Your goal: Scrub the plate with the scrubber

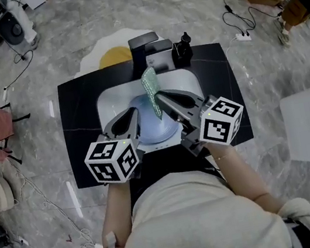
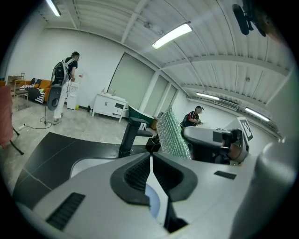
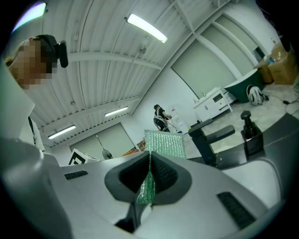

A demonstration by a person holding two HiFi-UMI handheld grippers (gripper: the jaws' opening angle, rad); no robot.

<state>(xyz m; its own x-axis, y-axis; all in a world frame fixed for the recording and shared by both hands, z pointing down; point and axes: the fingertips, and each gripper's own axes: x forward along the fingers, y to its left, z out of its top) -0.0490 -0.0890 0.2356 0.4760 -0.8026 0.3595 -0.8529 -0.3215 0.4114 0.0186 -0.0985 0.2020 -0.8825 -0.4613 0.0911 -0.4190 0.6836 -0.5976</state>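
your left gripper (image 1: 134, 114) is clamped on the near-left rim of the pale blue plate (image 1: 151, 130), which sits in the white sink (image 1: 107, 101) set in the black counter (image 1: 80, 119). in the left gripper view the jaws of that gripper (image 2: 151, 157) are closed almost together, with only the thin edge of the plate (image 2: 155, 200) between them.

your right gripper (image 1: 161, 97) holds the green scrubber (image 1: 150, 88) pinched by its lower edge, so that the pad stands on end over the far part of the plate. the head view does not settle whether its lower tip touches the plate. in the right gripper view the jaws of that gripper (image 3: 150, 158) are shut on the scrubber (image 3: 164, 143), whose free end rises past the jaw tips. the same pad (image 2: 172, 134) shows in the left gripper view just right of the black faucet (image 2: 130, 136).

the faucet (image 1: 142, 46) stands at the far side of the sink, with a black dispenser (image 1: 182, 50) just to its right. the two grippers lie close together at the near side of the sink, left beside right.
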